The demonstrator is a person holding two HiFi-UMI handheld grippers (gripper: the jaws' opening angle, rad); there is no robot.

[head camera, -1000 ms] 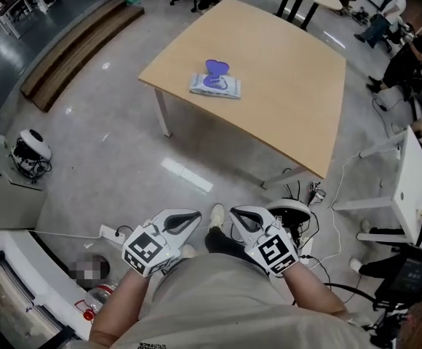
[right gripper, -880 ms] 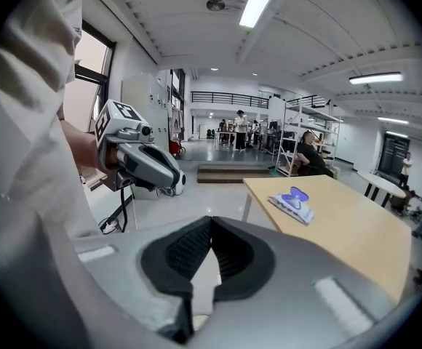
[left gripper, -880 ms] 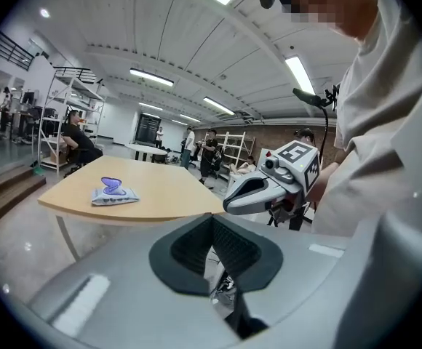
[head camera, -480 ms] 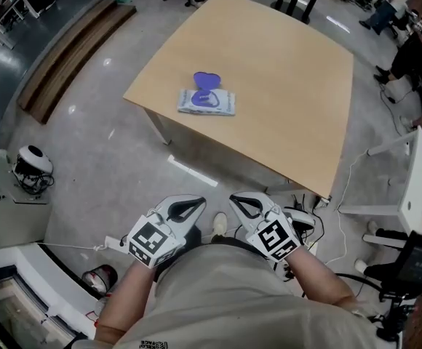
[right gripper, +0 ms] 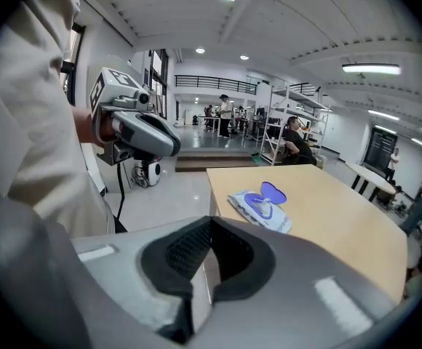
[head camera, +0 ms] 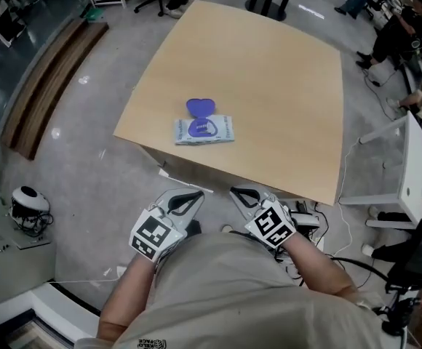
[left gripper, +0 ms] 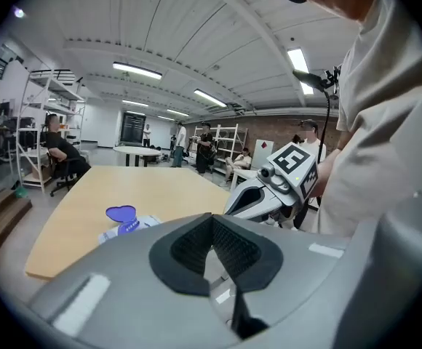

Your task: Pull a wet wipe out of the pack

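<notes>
The wet wipe pack (head camera: 204, 131) lies flat near the front edge of the wooden table (head camera: 284, 93), with its purple lid (head camera: 200, 107) flipped open. Both grippers hang in front of the person's body, short of the table edge and apart from the pack. My left gripper (head camera: 193, 195) is shut and holds nothing. My right gripper (head camera: 239, 193) is shut too, also holding nothing. From the left gripper (left gripper: 212, 220) the pack (left gripper: 127, 226) shows ahead to the left. From the right gripper (right gripper: 211, 224) the pack (right gripper: 262, 208) lies ahead to the right.
A white side table (head camera: 415, 187) stands at the right, with cables and gear (head camera: 309, 220) on the floor beside it. A wooden bench (head camera: 44, 93) runs along the left. People sit at the far edges of the room.
The person has walked toward the table. The table and pack have come closer and lower in the head view. Both grippers have advanced, still shut, to just short of the table edge.
</notes>
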